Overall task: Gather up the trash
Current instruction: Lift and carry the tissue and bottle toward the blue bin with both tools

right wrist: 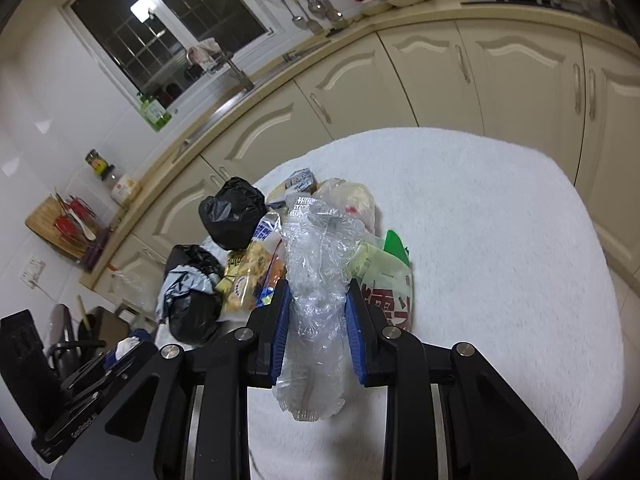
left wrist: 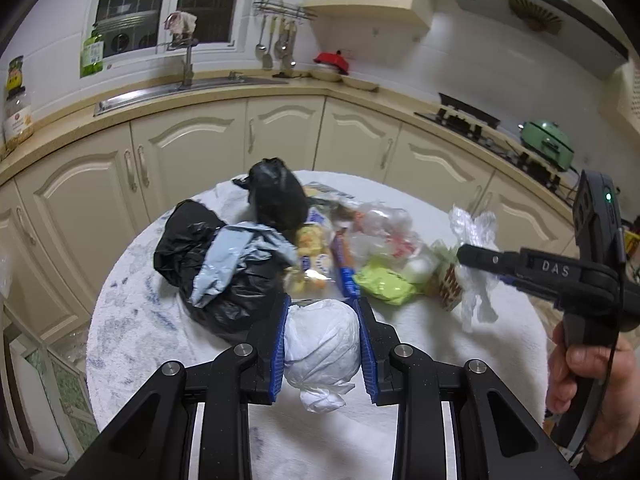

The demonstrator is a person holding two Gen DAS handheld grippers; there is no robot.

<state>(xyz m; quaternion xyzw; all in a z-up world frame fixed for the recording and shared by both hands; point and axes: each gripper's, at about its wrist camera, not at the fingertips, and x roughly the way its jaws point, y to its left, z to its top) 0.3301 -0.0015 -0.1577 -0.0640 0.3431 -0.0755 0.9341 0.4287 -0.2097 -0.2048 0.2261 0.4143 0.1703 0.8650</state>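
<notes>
My left gripper (left wrist: 322, 308) is shut on a knotted white plastic bag (left wrist: 320, 344), held just above the white towel-covered table (left wrist: 136, 320). My right gripper (right wrist: 316, 296) is shut on a crushed clear plastic bottle (right wrist: 316, 280); in the left wrist view that gripper (left wrist: 464, 254) shows at the right with the bottle (left wrist: 476, 280) hanging from it. A pile of trash lies behind: two black bags (left wrist: 276, 196) (left wrist: 188, 240), a grey-blue bag (left wrist: 236, 256), snack wrappers (left wrist: 312, 252), a yellow-green packet (left wrist: 384, 284) and clear plastic (left wrist: 380, 228).
Cream kitchen cabinets (left wrist: 192, 148) and a counter with a sink (left wrist: 188, 88) curve behind the table. A stove (left wrist: 468, 116) and a green pot (left wrist: 548, 140) stand at the right. The table's right half (right wrist: 500, 240) is bare towel.
</notes>
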